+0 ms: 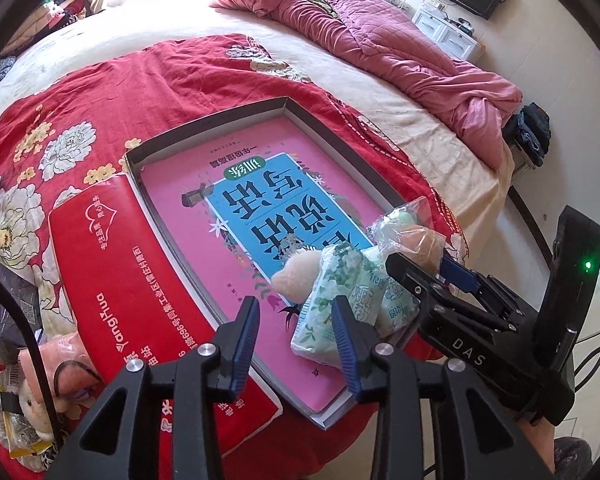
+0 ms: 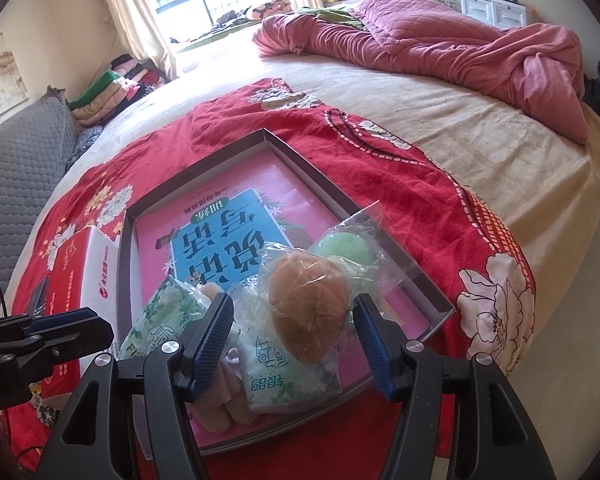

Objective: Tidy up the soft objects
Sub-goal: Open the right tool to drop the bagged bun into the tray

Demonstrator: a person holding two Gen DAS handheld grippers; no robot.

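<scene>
Left wrist view. Shallow tray (image 1: pixel 216 118) on red floral blanket (image 1: pixel 100 92) at near end of bed (image 1: pixel 380 92), pink-and-blue book (image 1: pixel 228 208) flat on its floor. Soft items bunched at tray's near right corner: two green tissue packs, one (image 1: pixel 340 300) lying across near rim, long axis running from near edge toward tray's far right corner; pale fuzzy piece (image 1: pixel 290 280) touching it on the tray-centre side. Clear bag (image 1: pixel 404 224) with brown and green balls at right rim. Left tongs (image 1: pixel 296 344) apart, empty, hovering over near edge, one finger just beside tissue pack. Plush toy (image 1: pixel 32 404) and packet outside tray near bed's near left corner, beside red box (image 1: pixel 112 272). Likely left to collect.

Right wrist view. Right tongs (image 2: pixel 292 340) apart around brown ball (image 2: pixel 308 304) in bag, pads not visibly pressing; not clamped, by the look of it. Green ball (image 2: pixel 342 250) beyond it, toward far right rim. Second tissue pack (image 2: pixel 276 376) under brown ball, long axis along near rim. Judgement: well along, several items in tray, at least the plush remaining.
</scene>
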